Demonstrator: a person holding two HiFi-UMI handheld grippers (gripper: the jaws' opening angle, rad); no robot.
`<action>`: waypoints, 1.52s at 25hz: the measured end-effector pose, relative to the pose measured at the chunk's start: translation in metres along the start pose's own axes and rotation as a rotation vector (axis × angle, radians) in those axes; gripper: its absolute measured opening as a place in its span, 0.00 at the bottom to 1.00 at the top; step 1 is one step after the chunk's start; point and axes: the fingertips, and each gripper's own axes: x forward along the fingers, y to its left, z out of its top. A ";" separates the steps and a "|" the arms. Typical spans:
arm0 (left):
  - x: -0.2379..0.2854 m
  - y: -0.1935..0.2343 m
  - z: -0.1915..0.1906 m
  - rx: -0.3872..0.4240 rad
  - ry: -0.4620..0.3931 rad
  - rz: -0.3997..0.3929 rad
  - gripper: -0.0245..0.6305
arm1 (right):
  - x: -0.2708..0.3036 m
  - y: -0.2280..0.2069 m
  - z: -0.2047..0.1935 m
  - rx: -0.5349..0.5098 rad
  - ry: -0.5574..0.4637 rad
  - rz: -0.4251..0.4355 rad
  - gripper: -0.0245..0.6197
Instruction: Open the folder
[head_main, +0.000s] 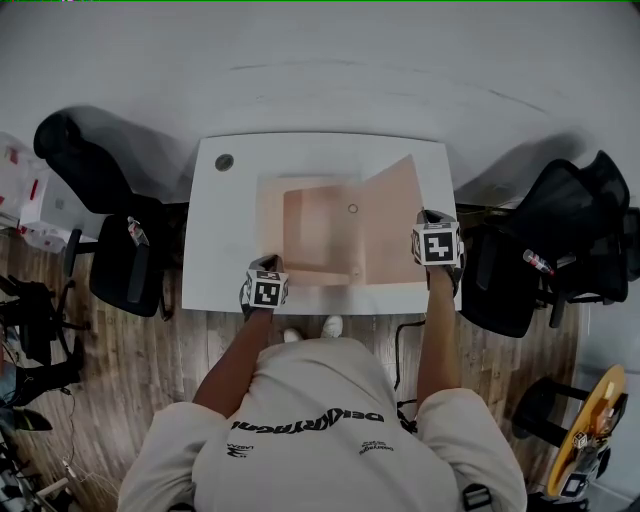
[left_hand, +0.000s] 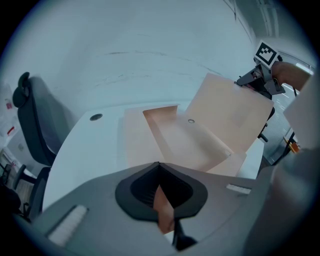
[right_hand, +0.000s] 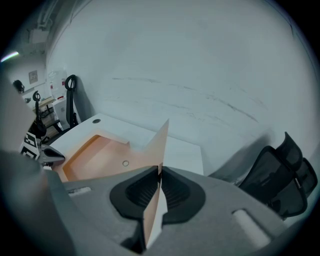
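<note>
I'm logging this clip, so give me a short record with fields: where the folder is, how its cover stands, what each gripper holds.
surface: white table
folder: tan, on the table, inside showing
cover: raised on the right, tilted, not flat
left gripper: shut on the folder's near left edge
right gripper: shut on the cover's edge

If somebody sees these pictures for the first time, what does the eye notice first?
A peach folder lies half open in the middle of the white table, its right flap lifted steeply. The right hand-held gripper pinches that flap's edge, and the left hand-held gripper pinches the folder's near left edge.
</note>
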 end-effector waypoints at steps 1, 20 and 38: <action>-0.001 -0.001 0.000 0.003 0.001 -0.002 0.04 | 0.001 -0.001 -0.001 -0.001 0.004 -0.003 0.07; 0.001 0.000 -0.003 -0.011 0.045 -0.017 0.04 | 0.016 -0.025 -0.026 -0.060 0.086 -0.077 0.09; 0.004 0.003 -0.006 0.020 0.055 -0.005 0.04 | 0.040 -0.043 -0.053 -0.154 0.172 -0.146 0.09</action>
